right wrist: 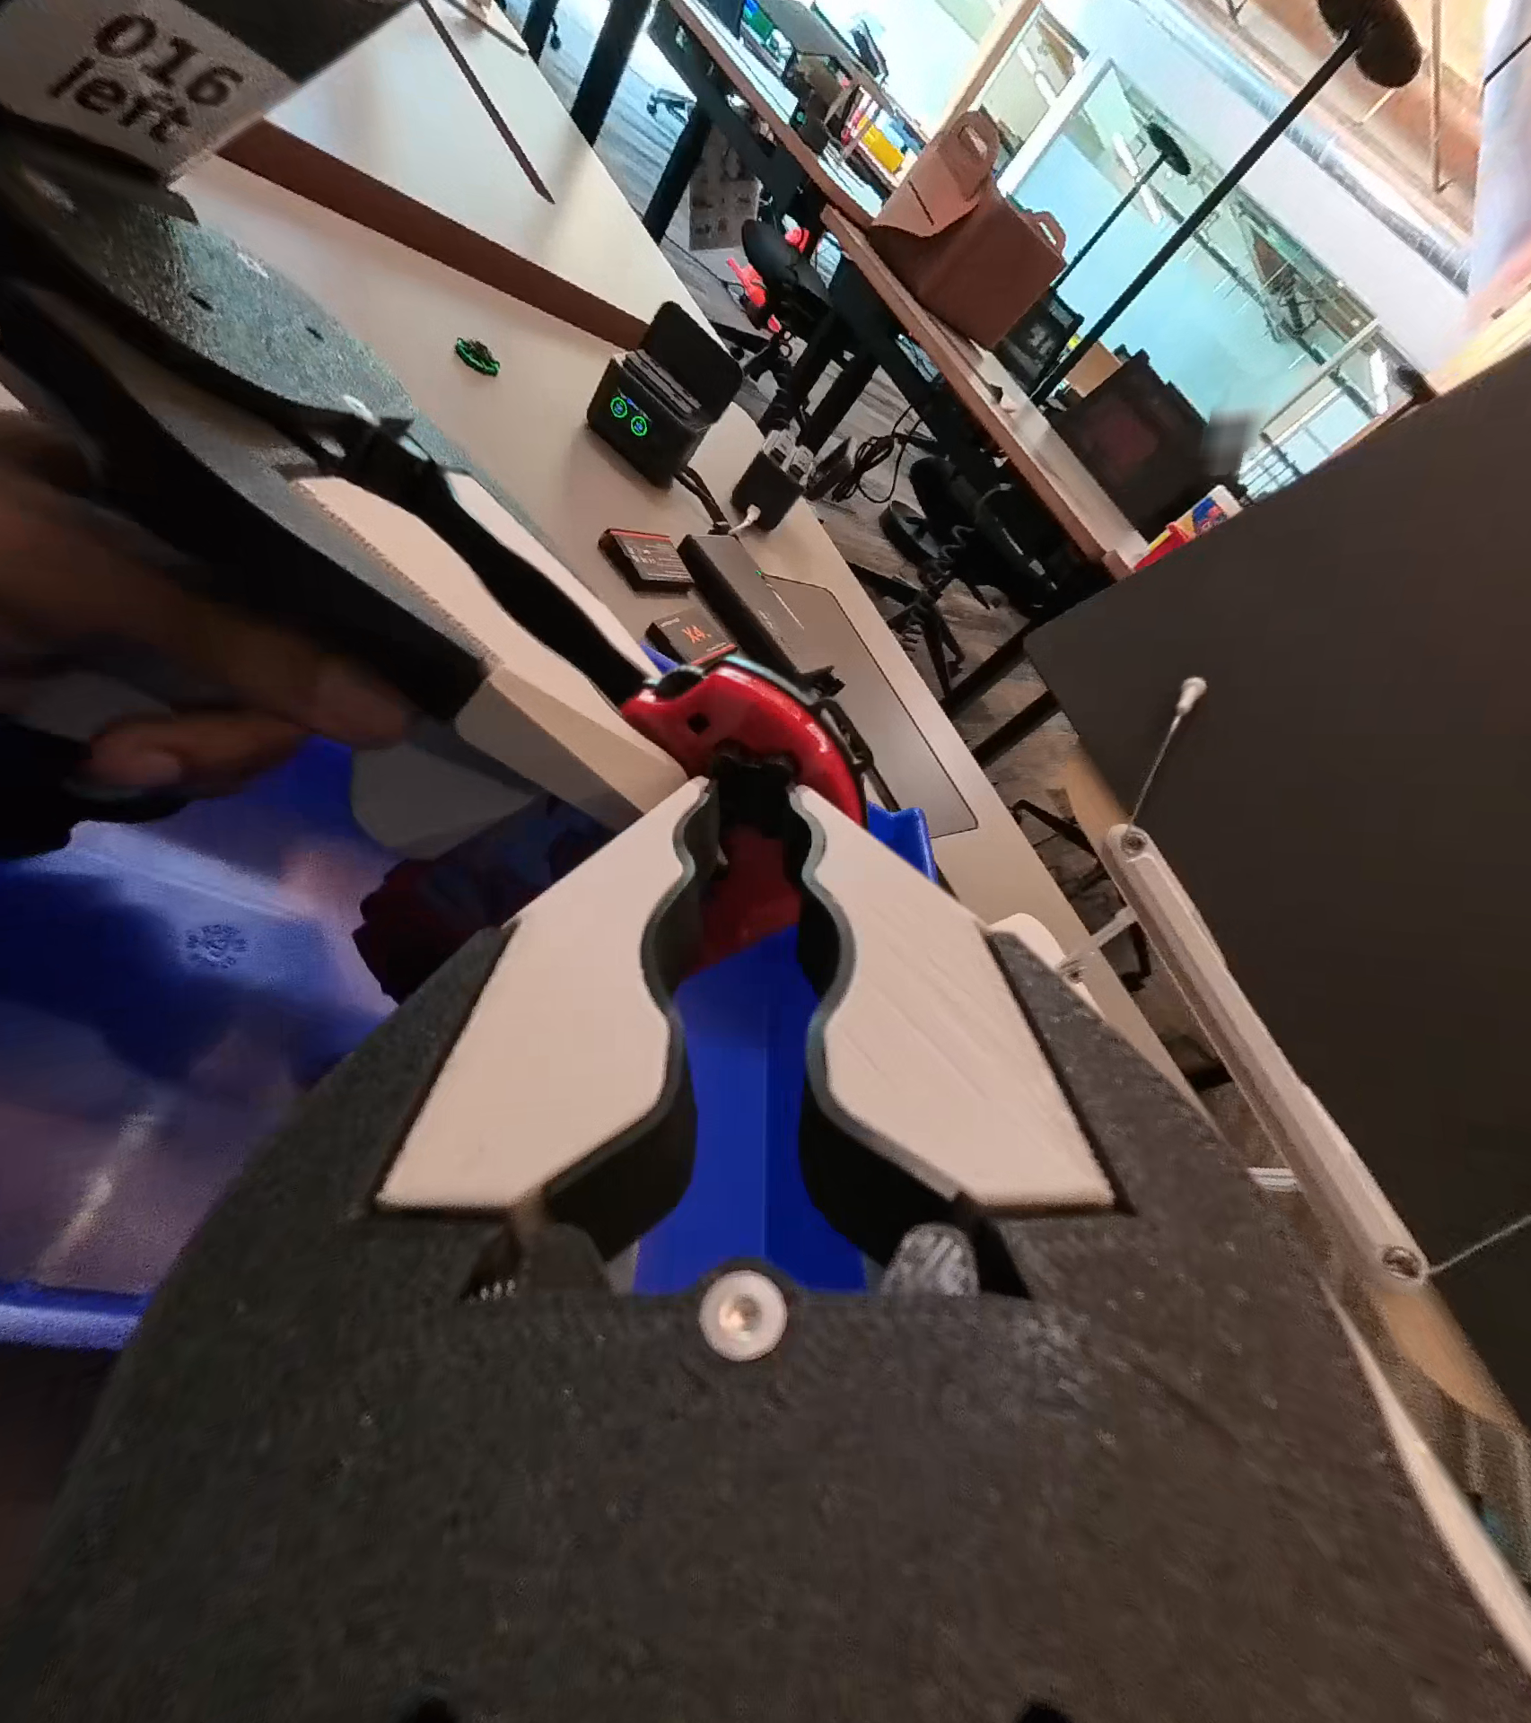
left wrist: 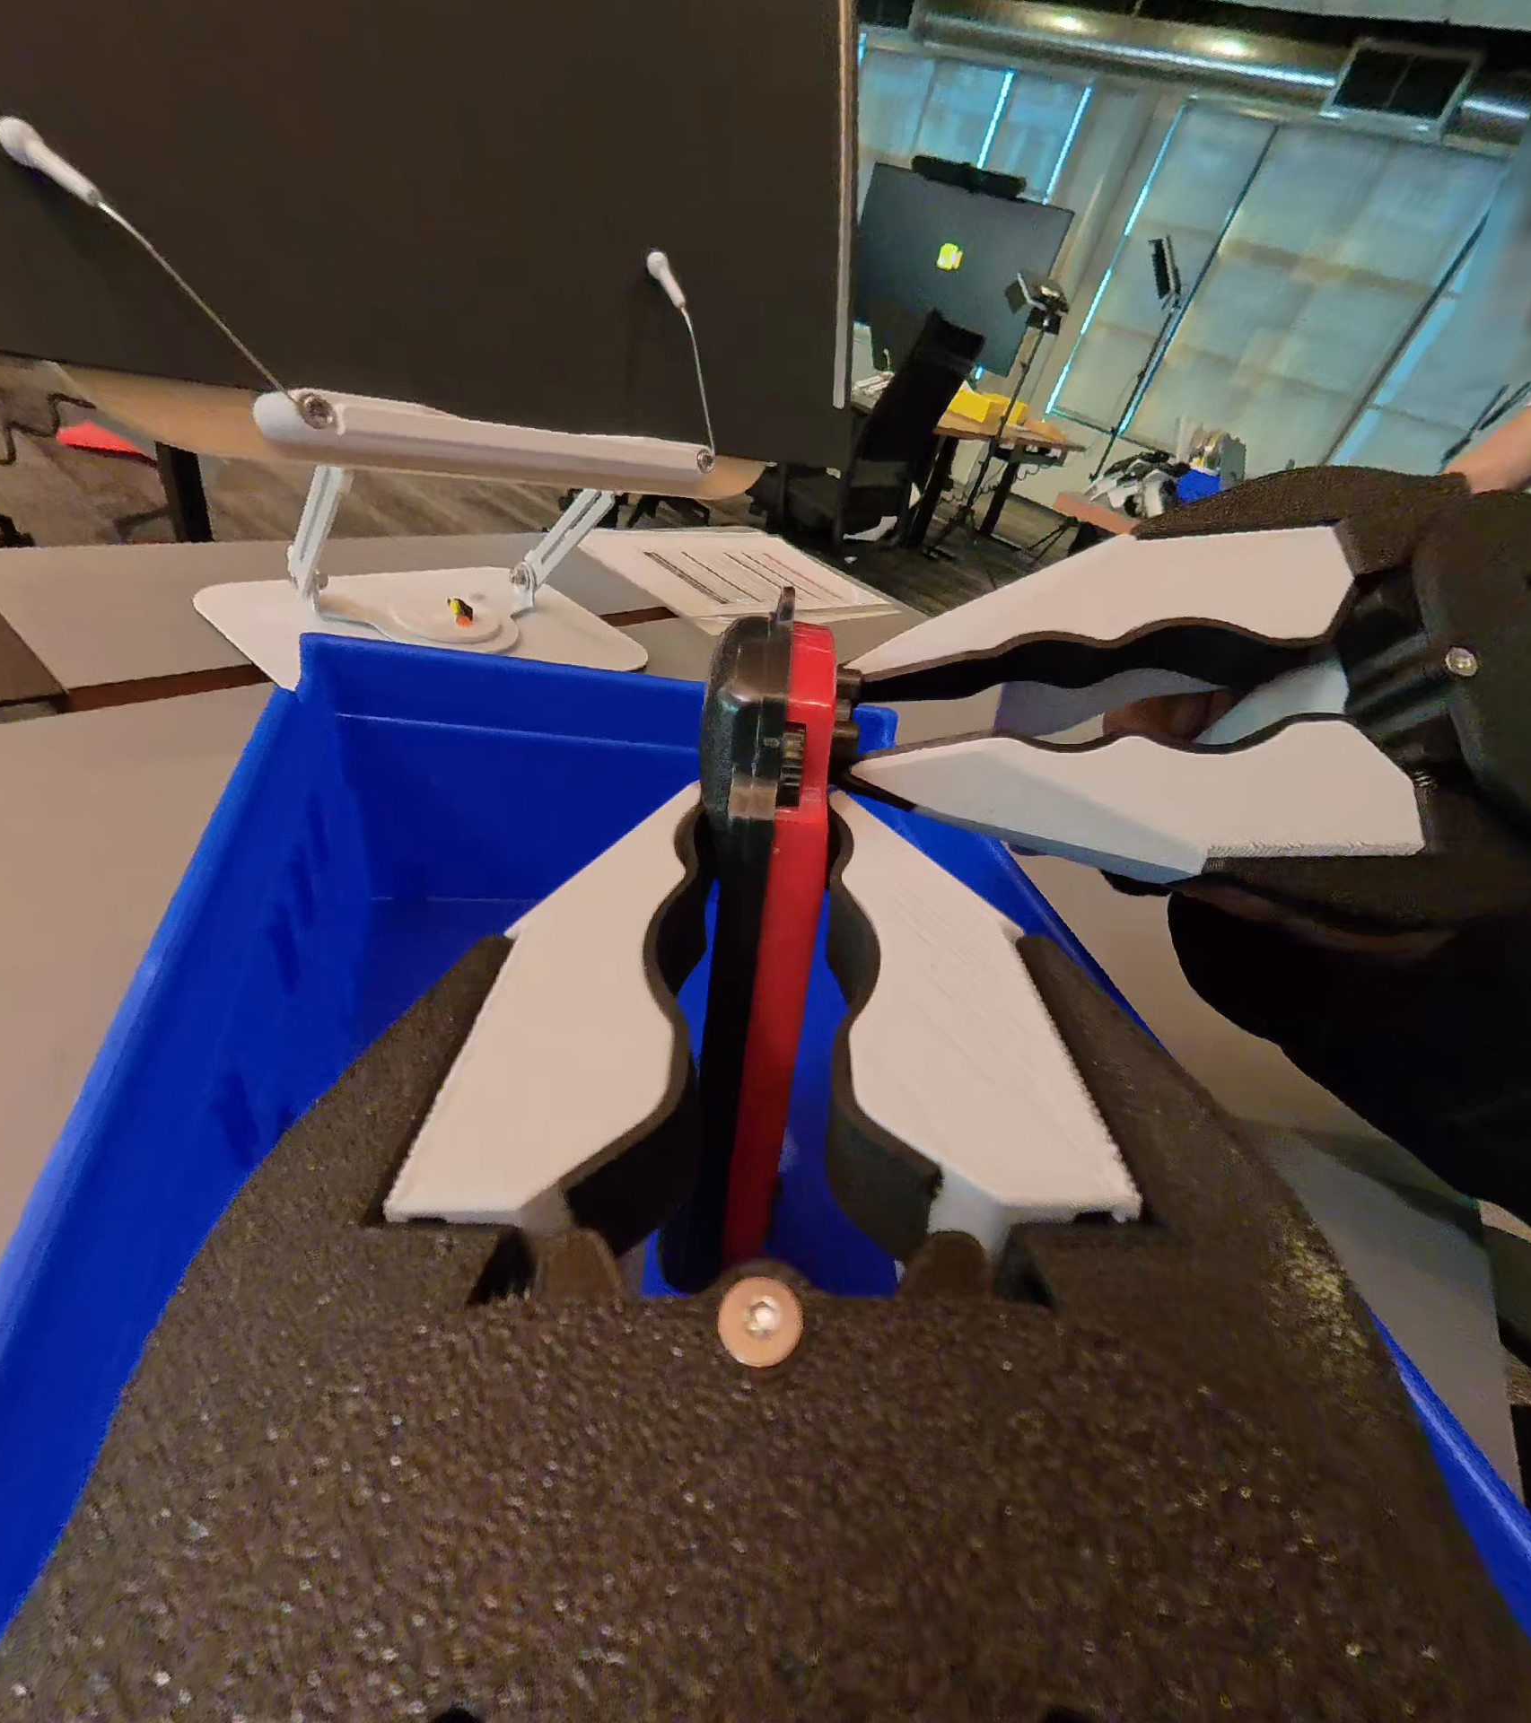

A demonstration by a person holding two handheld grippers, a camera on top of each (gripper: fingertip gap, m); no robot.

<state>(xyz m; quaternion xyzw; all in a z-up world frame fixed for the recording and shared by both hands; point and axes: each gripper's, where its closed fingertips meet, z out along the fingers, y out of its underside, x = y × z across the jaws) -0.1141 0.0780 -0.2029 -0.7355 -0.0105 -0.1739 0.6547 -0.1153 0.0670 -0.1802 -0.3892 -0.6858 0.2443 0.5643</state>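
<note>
Clamping the red-and-black tool [left wrist: 766, 932] upright over the blue bin [left wrist: 277, 932], your left hand-held gripper [left wrist: 766, 820] steadies it so your right hand-held gripper [right wrist: 748, 802] pinches its head.

1. The left wrist view looks forward along its own jaws, from very near, down into a blue bin [left wrist: 184, 1072] on the tabletop [left wrist: 44, 839], facing a black board [left wrist: 370, 186].
2. The right wrist view is strongly tilted and looks sideways over the same blue bin [right wrist: 743, 1119], also from very near.
3. Both views share the red and black device [left wrist: 776, 932] [right wrist: 743, 718], the bin and the white stand [left wrist: 482, 447] [right wrist: 1256, 1054].
</note>
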